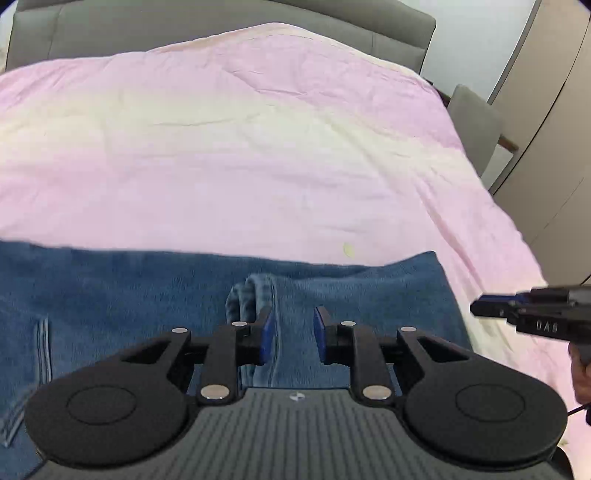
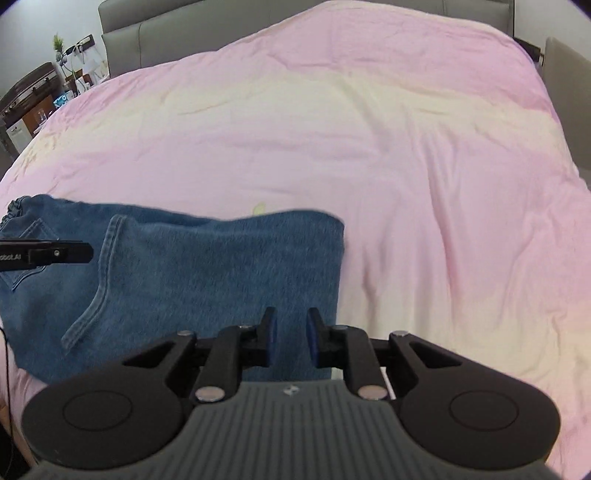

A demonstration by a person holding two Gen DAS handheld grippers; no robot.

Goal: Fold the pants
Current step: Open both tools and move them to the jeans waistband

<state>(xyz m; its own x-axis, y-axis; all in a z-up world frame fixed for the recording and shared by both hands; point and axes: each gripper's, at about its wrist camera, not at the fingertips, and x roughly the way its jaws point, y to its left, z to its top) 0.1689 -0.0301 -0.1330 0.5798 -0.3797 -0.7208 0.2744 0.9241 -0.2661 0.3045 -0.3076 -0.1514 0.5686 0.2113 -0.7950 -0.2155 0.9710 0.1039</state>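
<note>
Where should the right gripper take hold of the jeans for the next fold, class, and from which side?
Grip the jeans at their folded right edge, coming in from the bare pink duvet on the right. That edge lies straight and flat, and the open right gripper already hovers near it.

There was one pair of blue pants (image 2: 207,266); two grippers (image 1: 293,325) (image 2: 291,326); one pink bedcover (image 2: 369,129); perhaps one headboard (image 1: 221,26).
</note>
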